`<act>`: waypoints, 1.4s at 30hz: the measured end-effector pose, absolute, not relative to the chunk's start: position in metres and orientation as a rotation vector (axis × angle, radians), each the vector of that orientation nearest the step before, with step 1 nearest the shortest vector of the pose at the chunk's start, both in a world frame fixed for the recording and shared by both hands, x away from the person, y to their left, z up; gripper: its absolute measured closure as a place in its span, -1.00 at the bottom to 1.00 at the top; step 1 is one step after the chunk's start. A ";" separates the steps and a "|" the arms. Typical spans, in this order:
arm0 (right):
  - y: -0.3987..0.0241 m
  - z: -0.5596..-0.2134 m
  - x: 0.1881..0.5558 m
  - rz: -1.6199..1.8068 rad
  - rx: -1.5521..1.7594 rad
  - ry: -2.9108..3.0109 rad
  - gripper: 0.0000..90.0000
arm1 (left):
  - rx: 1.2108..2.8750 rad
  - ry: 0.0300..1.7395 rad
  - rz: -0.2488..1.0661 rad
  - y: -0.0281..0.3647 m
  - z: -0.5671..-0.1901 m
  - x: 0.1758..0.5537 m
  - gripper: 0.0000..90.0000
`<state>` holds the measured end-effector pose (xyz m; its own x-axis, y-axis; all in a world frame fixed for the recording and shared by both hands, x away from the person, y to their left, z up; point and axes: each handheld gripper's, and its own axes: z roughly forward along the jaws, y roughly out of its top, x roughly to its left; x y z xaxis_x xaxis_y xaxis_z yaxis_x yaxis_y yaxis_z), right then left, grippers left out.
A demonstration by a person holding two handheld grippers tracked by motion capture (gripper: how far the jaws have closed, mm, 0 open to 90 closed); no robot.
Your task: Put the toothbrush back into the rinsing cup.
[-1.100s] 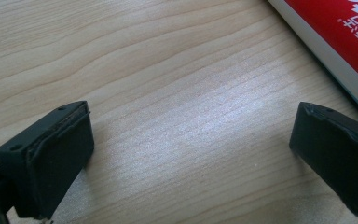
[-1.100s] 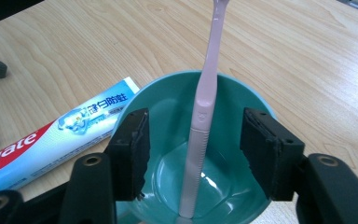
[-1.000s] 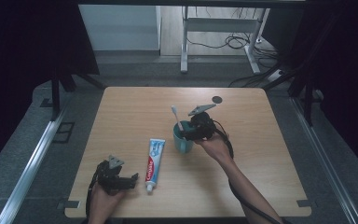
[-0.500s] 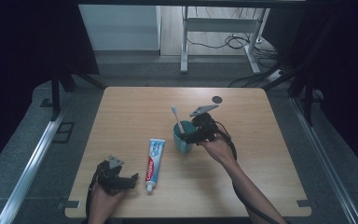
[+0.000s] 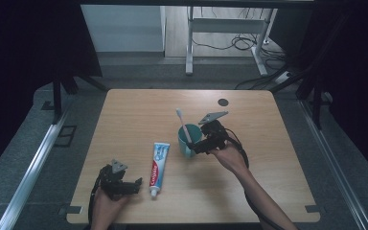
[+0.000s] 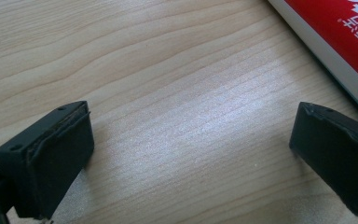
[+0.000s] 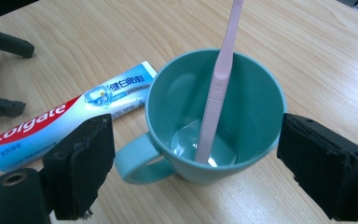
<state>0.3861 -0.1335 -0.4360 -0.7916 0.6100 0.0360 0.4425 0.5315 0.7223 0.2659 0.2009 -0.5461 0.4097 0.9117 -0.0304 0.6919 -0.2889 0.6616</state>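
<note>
Teal mug (image 7: 214,116) sits right between my right claw's (image 7: 193,172) wide-open jaws, which have just been opening and touch nothing. A pink toothbrush (image 7: 219,88) stands in the mug, leaning on the rim. I should pull back slowly and not bump it. My left claw (image 6: 191,154) rests open too, with the toothpaste tube (image 6: 340,42) just beside it.

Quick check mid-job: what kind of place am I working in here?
Probably a lab recording bay, not a bathroom: a bare wooden table between dark curtains, cables across the floor behind, and a teal mug with toothbrush staged on it.
</note>
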 end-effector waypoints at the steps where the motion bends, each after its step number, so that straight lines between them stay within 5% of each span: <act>1: -0.135 -0.436 0.385 1.105 0.895 2.548 -0.78 | 2.072 1.357 0.478 0.201 -0.546 0.266 -1.00; 18: -0.160 -0.443 0.370 1.078 0.888 2.541 -0.98 | 2.072 1.358 0.478 0.201 -0.546 0.266 -1.00; 42: -0.199 -0.457 0.347 1.044 0.905 2.517 -0.99 | 2.073 1.358 0.477 0.201 -0.546 0.266 -1.00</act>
<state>0.3472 -0.1993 -0.4574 -0.7685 0.6398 -0.0087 0.4456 0.5450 0.7102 0.2659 0.2009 -0.5460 0.4096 0.9118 -0.0301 0.6928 -0.2895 0.6605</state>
